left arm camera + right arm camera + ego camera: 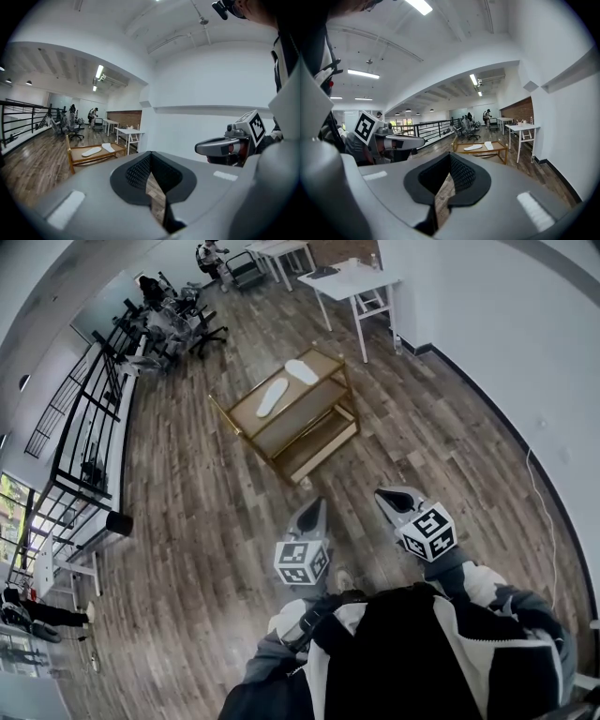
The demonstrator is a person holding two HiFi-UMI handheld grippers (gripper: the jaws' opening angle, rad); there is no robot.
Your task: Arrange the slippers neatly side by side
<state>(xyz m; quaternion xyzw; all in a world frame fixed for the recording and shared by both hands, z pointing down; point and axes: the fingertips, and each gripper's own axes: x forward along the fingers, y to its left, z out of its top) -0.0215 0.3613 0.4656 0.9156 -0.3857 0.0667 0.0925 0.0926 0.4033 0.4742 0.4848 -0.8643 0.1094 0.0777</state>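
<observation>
Two white slippers lie apart on a low wooden table [330,390]: the left slipper [271,397] points lengthwise, and the right slipper [302,371] sits turned at an angle near the far corner. Both grippers hang in the air well short of the table, above the wooden floor. My left gripper [314,507] is shut and holds nothing. My right gripper [389,495] is shut and empty too. The left gripper view shows the slippers [91,151] [108,147] far ahead, with the right gripper [220,147] beside. The right gripper view shows the slippers [473,147] [489,146] and the left gripper [401,140].
A white table [352,282] stands against the white wall beyond the low table. Office chairs [202,334] and people are at the far end. A black railing [94,418] runs along the left. A thin cable [548,512] trails on the floor at right.
</observation>
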